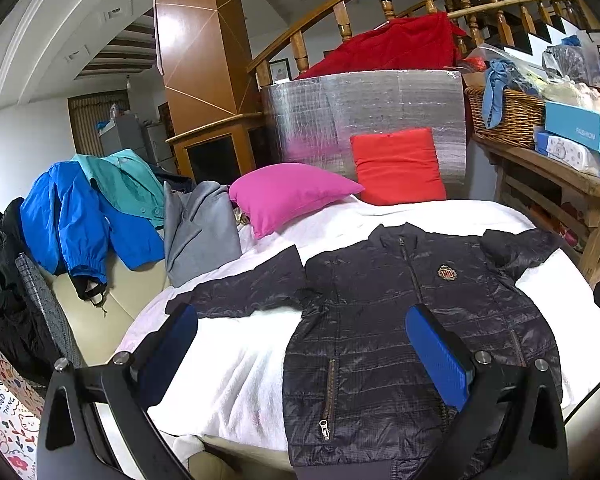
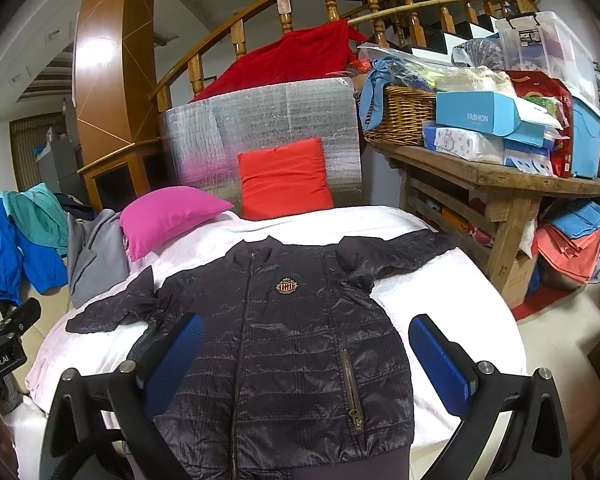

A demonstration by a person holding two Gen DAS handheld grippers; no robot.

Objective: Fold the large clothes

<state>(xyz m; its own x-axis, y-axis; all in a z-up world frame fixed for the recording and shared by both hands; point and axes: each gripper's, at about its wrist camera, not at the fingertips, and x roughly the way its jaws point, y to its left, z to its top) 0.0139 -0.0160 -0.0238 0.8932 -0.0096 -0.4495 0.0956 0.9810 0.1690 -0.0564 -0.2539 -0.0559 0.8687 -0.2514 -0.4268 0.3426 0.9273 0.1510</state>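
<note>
A dark navy quilted jacket [image 1: 400,320] [image 2: 292,340] lies face up and zipped on a white blanket [image 1: 236,368] [image 2: 436,288], both sleeves spread out to the sides. Its chest badge [image 2: 286,286] faces upward. My left gripper [image 1: 302,320] hovers open above the jacket's left side and the blanket, nothing between its blue pads. My right gripper [image 2: 306,332] hangs open over the jacket's lower body, holding nothing. The jacket's bottom hem runs under the lower edge of both views.
A pink pillow [image 1: 292,196] and a red cushion [image 1: 398,166] sit behind the jacket. Blue, teal and grey garments [image 1: 100,212] are piled at the left. A wooden table [image 2: 500,184] with a wicker basket [image 2: 404,116] and boxes stands at the right.
</note>
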